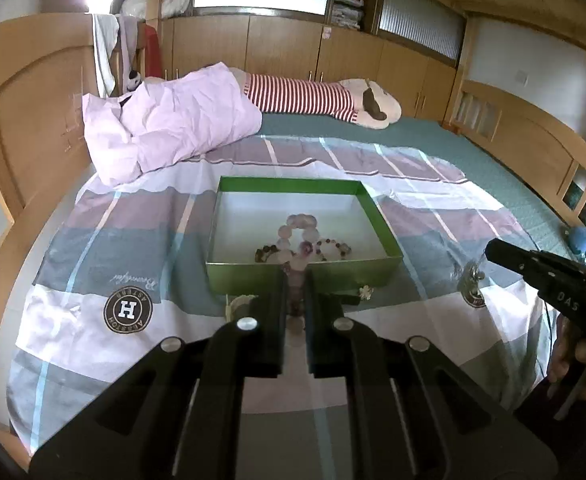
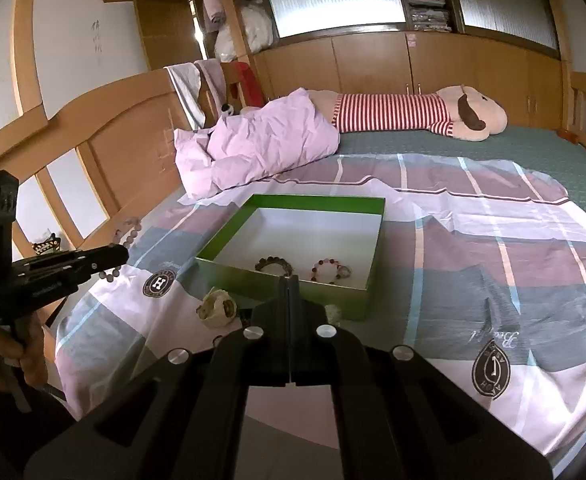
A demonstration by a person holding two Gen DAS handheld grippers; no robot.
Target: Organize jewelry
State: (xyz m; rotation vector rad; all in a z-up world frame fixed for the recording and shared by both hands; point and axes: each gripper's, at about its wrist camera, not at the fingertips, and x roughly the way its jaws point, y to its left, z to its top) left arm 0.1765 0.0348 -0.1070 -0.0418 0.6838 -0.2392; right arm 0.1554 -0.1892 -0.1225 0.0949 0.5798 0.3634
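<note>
Dangling from the left gripper (image 1: 295, 276), a pink bead bracelet (image 1: 297, 236) hangs in the air; its loop shows above the fingertips in the left wrist view and as a string of beads beside the tongs in the right wrist view. The jaws are pinched narrow on that strand. The green box (image 1: 305, 276) sits just ahead on the checked bedsheet (image 1: 93, 264), with two darker bracelets (image 2: 275, 265) already lying on its white floor. So this is the carry step: one more piece lifted, not yet dropped in. The right gripper (image 2: 289, 280) hovers near the box's front wall, jaws fully together and empty. A pale ornament (image 2: 217, 307), possibly a brooch, waits on the sheet beside the box. Next move: carry the beads over the rim, lower, then let go.
</note>
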